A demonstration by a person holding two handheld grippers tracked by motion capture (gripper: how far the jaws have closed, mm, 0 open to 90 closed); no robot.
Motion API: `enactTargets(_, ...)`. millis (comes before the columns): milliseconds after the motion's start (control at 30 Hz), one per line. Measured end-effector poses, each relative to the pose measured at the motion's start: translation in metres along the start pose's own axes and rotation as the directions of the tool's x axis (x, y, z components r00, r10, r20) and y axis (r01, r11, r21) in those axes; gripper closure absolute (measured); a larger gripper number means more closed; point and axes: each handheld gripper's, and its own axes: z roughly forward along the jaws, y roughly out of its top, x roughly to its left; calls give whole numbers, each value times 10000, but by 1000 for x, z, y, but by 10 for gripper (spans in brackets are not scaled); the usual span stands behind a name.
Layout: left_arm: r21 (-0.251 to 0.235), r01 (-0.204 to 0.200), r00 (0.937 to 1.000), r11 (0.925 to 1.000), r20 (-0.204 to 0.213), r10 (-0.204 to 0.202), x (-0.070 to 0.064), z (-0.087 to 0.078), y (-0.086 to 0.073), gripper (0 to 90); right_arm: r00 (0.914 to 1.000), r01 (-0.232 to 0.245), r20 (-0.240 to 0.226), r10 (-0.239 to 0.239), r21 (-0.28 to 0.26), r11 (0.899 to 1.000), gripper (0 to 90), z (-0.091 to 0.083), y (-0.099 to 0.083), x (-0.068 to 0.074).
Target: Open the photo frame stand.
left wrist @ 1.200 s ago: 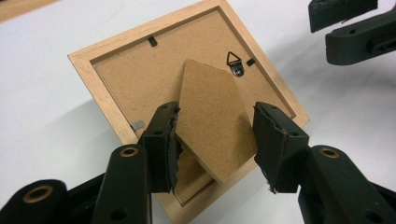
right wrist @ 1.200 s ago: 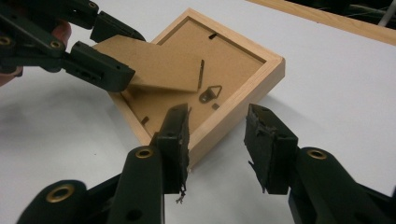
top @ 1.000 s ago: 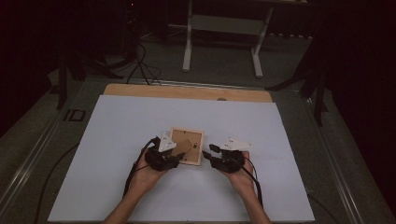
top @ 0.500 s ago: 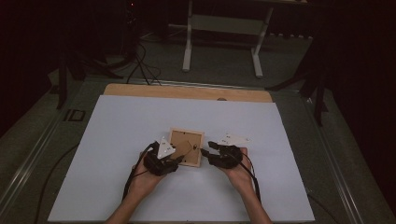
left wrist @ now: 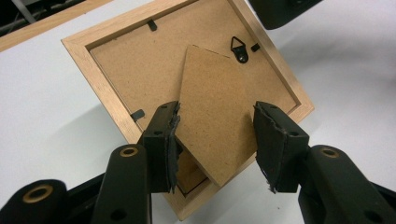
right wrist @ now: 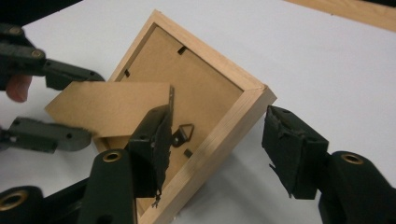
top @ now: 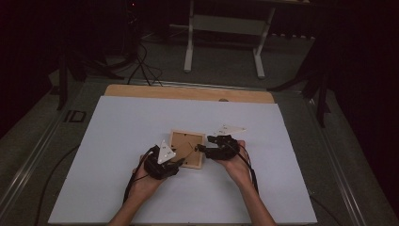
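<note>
A wooden picture frame (top: pixel 187 149) lies face down near the middle of the white table (top: pixel 117 141), its fibreboard back up, so the easel stand (left wrist: pixel 217 112) hinged there can be worked. The left gripper (top: pixel 175 165) comes in from the near left, its jaws spread to either side of the stand's raised free end, seemingly to lift it or fold it; they do not look clamped on it. The right gripper (right wrist: pixel 212 140) straddles the frame's right edge with jaws apart, one over the back beside the hanging hook (right wrist: pixel 183 132), one outside, probably to steady the frame.
</note>
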Motion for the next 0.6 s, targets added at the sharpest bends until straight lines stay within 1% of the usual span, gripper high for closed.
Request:
enactTargets(33, -125, 7, 10000, 9999, -23, -7, -1, 0, -1, 527, 9996, -254, -148, 254, 46, 9997, 409, 3, 1, -4)
enactTargets(67, -125, 7, 10000, 9999, -23, -7, -1, 0, -1, 527, 9996, -254, -148, 254, 46, 9997, 409, 3, 1, -4)
enactTargets(100, -134, -102, 9999, 9999, -85, 101, -2, -1, -1, 527, 9986, -465, -259, 470, 185, 9987, 401, 5, 2, -8)
enactTargets(133, -134, -102, 9999, 9999, -85, 101, -2, -1, -1, 527, 9986, -465, -259, 470, 185, 9987, 401, 5, 2, -8)
enactTargets(167, -129, -150, 9998, 9998, -101, 149, -2, -1, -2, 527, 9975, -589, -364, 600, 296, 9978, 392, 8, 3, -10)
enactTargets(200, -159, -208, 9997, 9997, -127, 206, -3, -1, -2, 527, 9975, -589, -364, 600, 296, 9978, 392, 8, 3, -10)
enactTargets(233, -178, -323, 9993, 9993, -203, 319, -4, -2, -1, 526, 9962, -690, -512, 708, 361, 9970, 384, 11, 4, -11)
enactTargets(267, -178, -323, 9993, 9993, -203, 319, -4, -2, -1, 526, 9962, -690, -512, 708, 361, 9970, 384, 11, 4, -11)
enactTargets(300, -200, -373, 9991, 9991, -217, 369, -5, -2, -1, 526, 9949, -799, -588, 824, 442, 9958, 376, 14, 5, -12)
enactTargets(333, -233, -437, 9988, 9988, -244, 431, -5, -3, -1, 526, 9949, -799, -588, 824, 442, 9958, 376, 14, 5, -12)
enactTargets(367, -263, -551, 9982, 9981, -266, 544, -6, -3, -2, 526, 9941, -861, -606, 895, 560, 9947, 366, 17, 6, -13)
enactTargets(400, -263, -551, 9982, 9981, -266, 544, -6, -3, -2, 526, 9941, -861, -606, 895, 560, 9947, 366, 17, 6, -13)
enactTargets(467, -299, -665, 9974, 9973, -281, 657, -7, -4, -2, 526, 9923, -940, -738, 991, 695, 9931, 352, 21, 5, -13)
enactTargets(500, -300, -689, 9973, 9972, -281, 681, -7, -4, -2, 526, 9914, -970, -809, 1032, 771, 9923, 351, 23, 5, -14)
enactTargets(533, -306, -680, 9974, 9972, -269, 672, -7, -5, -2, 526, 9914, -970, -809, 1032, 771, 9923, 351, 23, 5, -14)
enactTargets(600, -339, -630, 9979, 9974, -193, 624, -6, -5, -2, 525, 9895, -1001, -967, 1074, 772, 9920, 352, 25, 5, -13)
